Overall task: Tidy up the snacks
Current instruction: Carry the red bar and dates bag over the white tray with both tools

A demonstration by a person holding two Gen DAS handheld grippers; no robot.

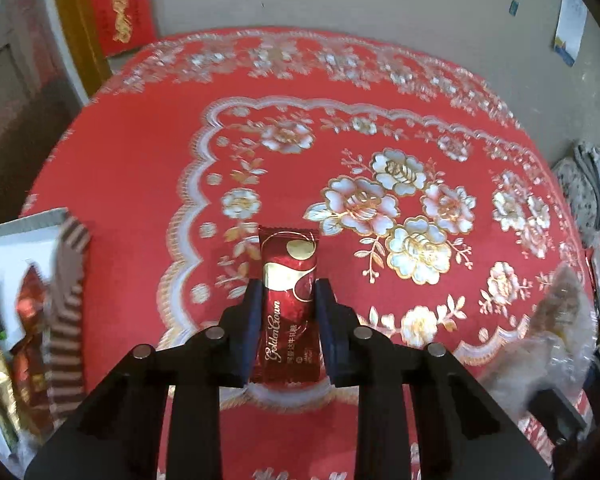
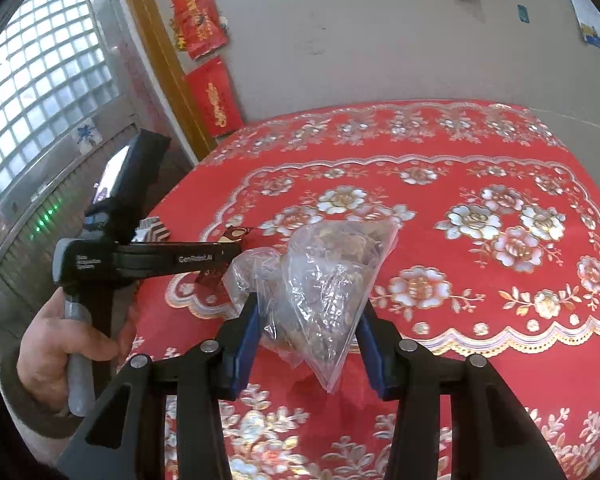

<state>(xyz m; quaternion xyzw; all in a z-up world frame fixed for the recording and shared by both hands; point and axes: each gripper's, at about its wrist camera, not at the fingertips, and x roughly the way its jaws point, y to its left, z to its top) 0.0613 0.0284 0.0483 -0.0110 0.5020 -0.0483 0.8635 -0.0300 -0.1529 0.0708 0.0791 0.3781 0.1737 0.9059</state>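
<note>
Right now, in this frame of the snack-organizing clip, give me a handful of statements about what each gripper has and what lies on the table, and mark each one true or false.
1. The left gripper is closed on a red candy wrapper. True.
2. The right gripper holds a green bottle. False: a clear plastic bag of brownish snacks sits between its fingers.
3. The tablecloth is red with a flower pattern. True.
4. The white tray at the left edge is empty. False: it already holds several wrapped snacks.
5. A brown striped packet lies beside the tray. True.
6. The plastic bag lies flat on the cloth. False: it hangs in the gripper.
</note>
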